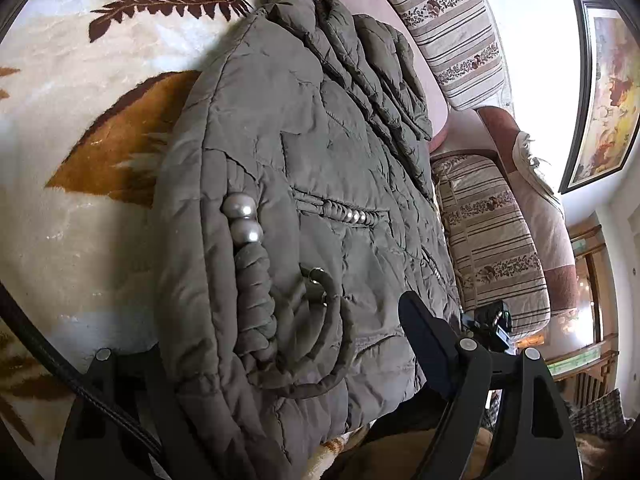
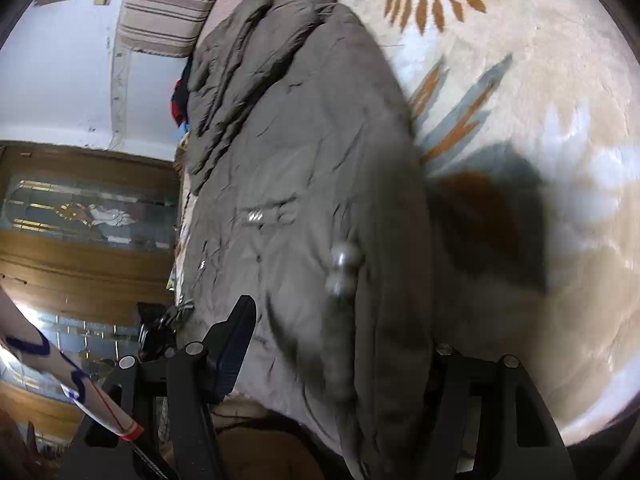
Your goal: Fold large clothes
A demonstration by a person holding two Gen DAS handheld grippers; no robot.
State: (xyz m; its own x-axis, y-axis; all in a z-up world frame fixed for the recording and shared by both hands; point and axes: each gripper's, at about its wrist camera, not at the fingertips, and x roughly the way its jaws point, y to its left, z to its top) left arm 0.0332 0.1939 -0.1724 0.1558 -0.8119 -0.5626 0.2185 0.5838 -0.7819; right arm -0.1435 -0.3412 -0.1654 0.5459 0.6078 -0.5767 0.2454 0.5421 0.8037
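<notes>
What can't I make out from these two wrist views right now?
- Left gripper: its left finger is hidden beneath the jacket in the left wrist view, so the grip is unclear.
- Right gripper: its right finger is covered by the jacket's edge in the right wrist view.
- Pearl beads: motion-blurred there.
- Jacket's near hem: cut off by the bottom edge in both views.

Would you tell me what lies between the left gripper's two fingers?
The olive puffer jacket: its hem, with braided cord and two pearls, fills the left gripper, in the left wrist view.

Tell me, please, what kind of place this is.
Probably a home living room: a sofa with striped cushions, a framed painting on the wall, and a leaf-patterned blanket under the padded jacket.
</notes>
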